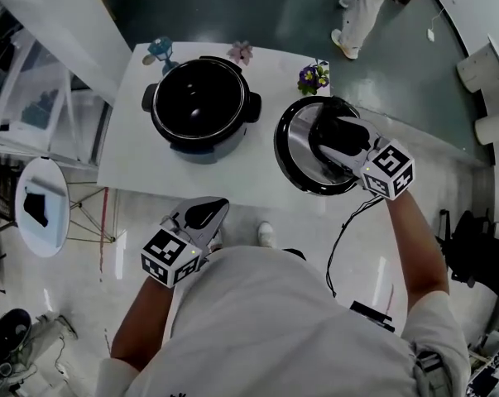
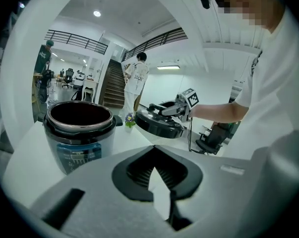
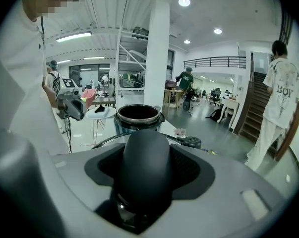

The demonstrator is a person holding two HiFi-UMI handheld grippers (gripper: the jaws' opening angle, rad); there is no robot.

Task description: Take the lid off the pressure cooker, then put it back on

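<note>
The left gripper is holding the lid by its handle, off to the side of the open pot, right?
No, the right gripper holds the lid by its handle, off to the side of the open pot; the head view shows it, with the left gripper empty.

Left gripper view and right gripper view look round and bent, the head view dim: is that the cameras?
Mostly. Left gripper view: wide-angle lens, dark round border, balcony railing curves. Right gripper view: same bulge, ceiling lamp glares, the lid handle looms huge up close. Head view: dimmer, straighter lines, sheen on the lid's steel.
</note>
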